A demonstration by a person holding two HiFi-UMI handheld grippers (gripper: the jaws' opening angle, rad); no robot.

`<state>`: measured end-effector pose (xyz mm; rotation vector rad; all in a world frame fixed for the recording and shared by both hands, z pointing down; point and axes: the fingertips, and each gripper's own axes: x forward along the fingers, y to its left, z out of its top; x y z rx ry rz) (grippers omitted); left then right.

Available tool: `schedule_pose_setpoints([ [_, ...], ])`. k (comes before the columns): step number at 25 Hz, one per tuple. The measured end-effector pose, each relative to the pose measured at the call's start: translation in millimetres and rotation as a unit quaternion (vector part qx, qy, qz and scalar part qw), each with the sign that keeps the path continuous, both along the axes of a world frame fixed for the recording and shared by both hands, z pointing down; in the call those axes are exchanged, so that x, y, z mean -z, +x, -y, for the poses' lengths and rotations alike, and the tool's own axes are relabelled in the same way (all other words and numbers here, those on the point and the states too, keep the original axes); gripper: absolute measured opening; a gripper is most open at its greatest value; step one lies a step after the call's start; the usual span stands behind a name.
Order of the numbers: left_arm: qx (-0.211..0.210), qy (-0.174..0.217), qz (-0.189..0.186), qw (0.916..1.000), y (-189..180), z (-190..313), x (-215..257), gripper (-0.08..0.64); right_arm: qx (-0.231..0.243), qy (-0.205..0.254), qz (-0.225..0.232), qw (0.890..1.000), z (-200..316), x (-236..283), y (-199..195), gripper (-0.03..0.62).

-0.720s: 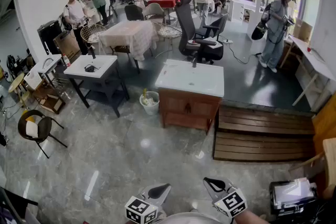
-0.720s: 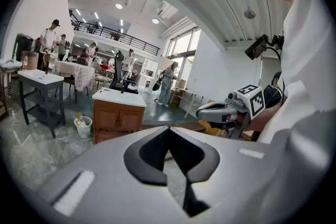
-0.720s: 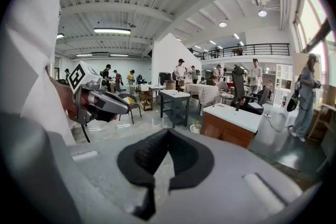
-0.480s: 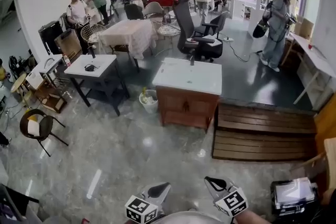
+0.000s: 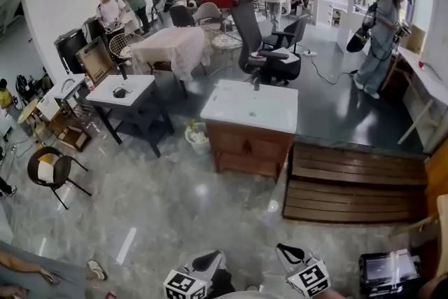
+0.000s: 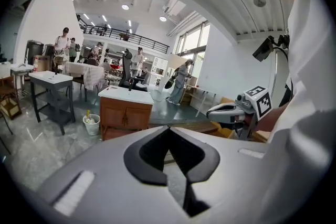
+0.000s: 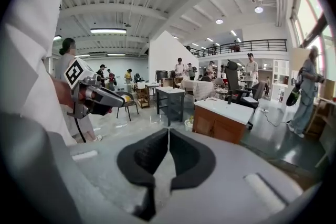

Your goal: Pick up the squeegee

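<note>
**While both grippers hang shut and empty, squeegee not locatable in any view**

Since print comes first: the only markings are the black-and-white square patterns on each marker cube (image 5: 183, 285). No lettering or brand is large enough to read anywhere.

Left gripper (image 5: 210, 261): black pads pressed together at the tip, nothing between them. Right gripper (image 5: 288, 252): pads meet along a thin seam, nothing pinched. Both sit at the bottom edge of the head view, side by side and apart, over bare grey floor (image 5: 168, 213).

Squeegee: cannot be made out in any view, and neither gripper touches anything.

Room to move: a wide open stretch of floor lies between the grippers and the wooden cabinet (image 5: 246, 147) with its white top. A white bucket (image 5: 198, 137) stands just beside the cabinet's left corner. A dark table (image 5: 122, 89) is further left and a round black chair (image 5: 50, 170) near the left edge. A slatted wooden platform (image 5: 355, 182) butts against the cabinet's right side. A black office chair (image 5: 260, 52) is behind the cabinet. A dark case (image 5: 388, 269) sits at bottom right, near the right gripper.

Head view only: the floor layout and the case. Left gripper view only: the right gripper seen side-on, with windows and a white wall behind it. Right gripper view only: the left gripper side-on in a hand, plus ceiling lights and a balcony rail.
</note>
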<state>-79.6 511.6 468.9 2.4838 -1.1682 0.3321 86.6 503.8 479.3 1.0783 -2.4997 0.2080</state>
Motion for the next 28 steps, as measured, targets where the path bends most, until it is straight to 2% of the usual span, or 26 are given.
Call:
schedule_pose_setpoints([
  [5, -0.027, 0.007, -0.005, 0.9996, 5.7, 71.3, -8.3, 0.009, -0.014, 0.000, 0.001, 1.000, 63.6, -5.3, -2.7, 0.014],
  [12, -0.090, 0.030, -0.008, 0.9955, -4.0, 207.5, 2.6, 0.023, -0.023, -0.009, -0.021, 0.999, 183.4, 6.3, -40.4, 0.014],
  [16, -0.112, 0.030, -0.002, 0.9933, -21.1, 263.6, 1.6, 0.037, -0.035, -0.014, -0.017, 0.999, 242.4, 11.8, -60.5, 0.014],
  [21, -0.106, 0.011, -0.003, 0.9943, -35.6, 318.2, -9.2, 0.052, -0.037, -0.021, -0.015, 0.999, 301.2, 13.7, -79.6, 0.014],
  [25, -0.090, -0.004, -0.003, 0.9959, -37.4, 360.3, -24.3, 0.063, -0.038, -0.029, -0.013, 0.999, 345.7, 2.5, -74.2, 0.014],
  [28, -0.065, -0.005, 0.010, 0.9978, -40.2, 404.9, -30.7, 0.072, -0.024, -0.033, -0.012, 0.999, 389.2, -5.8, -66.7, 0.014],
])
